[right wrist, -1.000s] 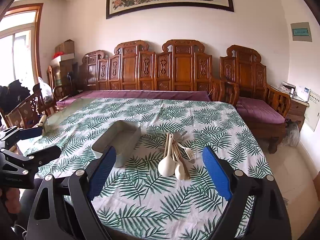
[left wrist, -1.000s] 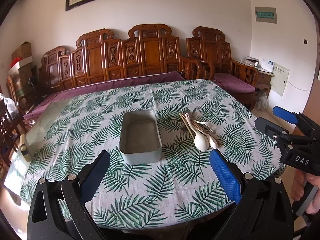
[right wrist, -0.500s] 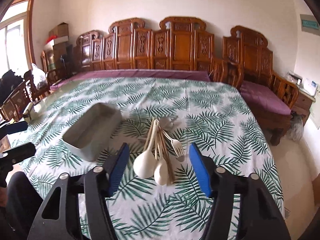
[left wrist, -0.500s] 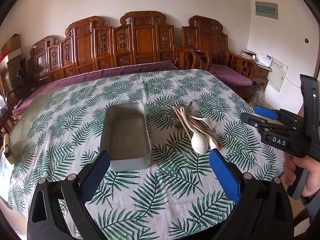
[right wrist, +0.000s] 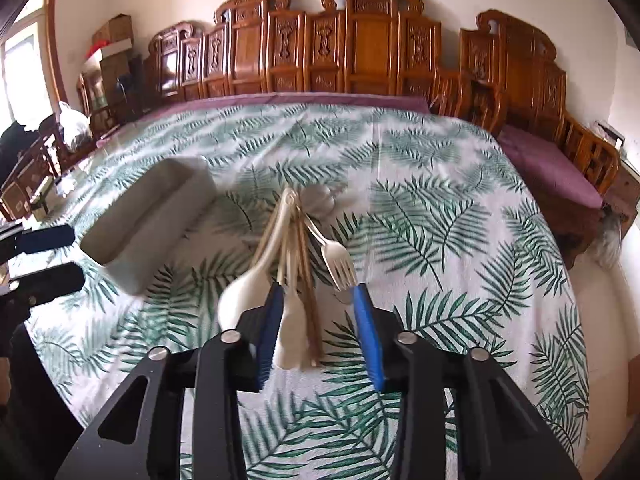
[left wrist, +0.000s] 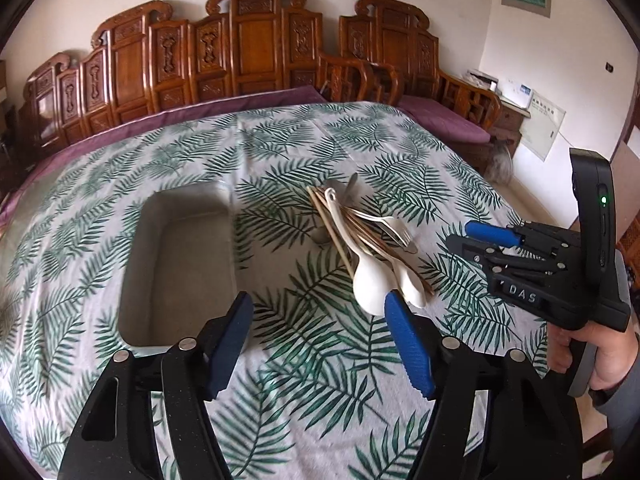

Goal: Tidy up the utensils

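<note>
Carved wooden benches with purple cushions [left wrist: 444, 124] line the white wall behind a surface [left wrist: 280, 152] covered by a cloth printed with green palm fronds. On that cloth a grey rectangular tray [left wrist: 176, 264] is seen, with nothing in it, and all else is placed from it. To the right of the tray, apart from it, lies the pile of utensils [left wrist: 372, 248] — pale spoons [right wrist: 240, 300], a pale fork [right wrist: 338, 260] and a bundle of thin wooden sticks, probably chopsticks, though blur leaves that uncertain. The left hand-held gripper [left wrist: 324, 344] is held over the cloth beside the tray's near right corner; its jaws are closing with only cloth seen between them, and no pad is pressed on anything. The right hand-held gripper [right wrist: 316, 332] is lowered over the near end of the pile, on the side away from the tray — its jaws are closing with a spoon bowl and stick ends between them, yet a gap remains at the right pad. In the left wrist view, a hand [left wrist: 592, 356] is seen gripping the right gripper's handle.
</note>
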`<act>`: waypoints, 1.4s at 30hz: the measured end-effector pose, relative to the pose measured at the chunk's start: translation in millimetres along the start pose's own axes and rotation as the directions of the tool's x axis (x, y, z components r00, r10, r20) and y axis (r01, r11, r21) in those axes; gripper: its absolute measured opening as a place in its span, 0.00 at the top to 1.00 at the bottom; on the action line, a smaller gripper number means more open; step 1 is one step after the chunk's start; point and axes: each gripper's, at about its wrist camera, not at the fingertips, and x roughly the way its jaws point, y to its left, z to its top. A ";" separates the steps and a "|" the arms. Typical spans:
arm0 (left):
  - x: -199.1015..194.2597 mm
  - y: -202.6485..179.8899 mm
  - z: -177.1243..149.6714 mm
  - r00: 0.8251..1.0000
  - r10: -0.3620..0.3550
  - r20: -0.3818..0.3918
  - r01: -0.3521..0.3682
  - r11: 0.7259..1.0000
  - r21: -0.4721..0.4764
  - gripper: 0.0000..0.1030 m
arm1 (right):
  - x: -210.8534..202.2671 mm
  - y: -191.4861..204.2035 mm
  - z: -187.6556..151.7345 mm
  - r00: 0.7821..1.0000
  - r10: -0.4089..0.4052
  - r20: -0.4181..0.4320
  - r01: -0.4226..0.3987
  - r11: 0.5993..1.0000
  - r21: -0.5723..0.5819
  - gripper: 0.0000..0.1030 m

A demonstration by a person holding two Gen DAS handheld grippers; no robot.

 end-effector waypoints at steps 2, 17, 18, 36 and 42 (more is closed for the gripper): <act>14.7 -4.5 5.1 1.000 -0.014 -0.018 0.014 1.000 -0.002 0.40 | 8.4 -5.8 -2.4 1.000 0.008 -0.020 -0.008 1.000 0.006 0.70; 119.5 -24.2 32.2 0.984 -0.078 -0.161 0.071 0.996 -0.052 0.63 | 22.8 -25.1 -8.7 0.996 0.056 -0.065 -0.050 0.995 0.082 0.71; 124.6 -23.4 33.8 0.981 -0.090 -0.171 0.079 0.994 -0.070 0.65 | 23.3 -25.7 -8.5 0.996 0.057 -0.066 -0.051 0.995 0.085 0.70; 151.1 -23.3 37.0 0.954 -0.133 -0.270 0.097 0.985 -0.143 0.83 | 29.3 -32.7 -10.0 0.995 0.049 -0.085 -0.040 0.994 0.100 0.70; 151.9 -24.8 32.6 0.936 -0.154 -0.316 0.113 0.983 -0.144 0.83 | 30.3 -29.4 -11.1 0.995 0.048 -0.090 -0.040 0.995 0.092 0.70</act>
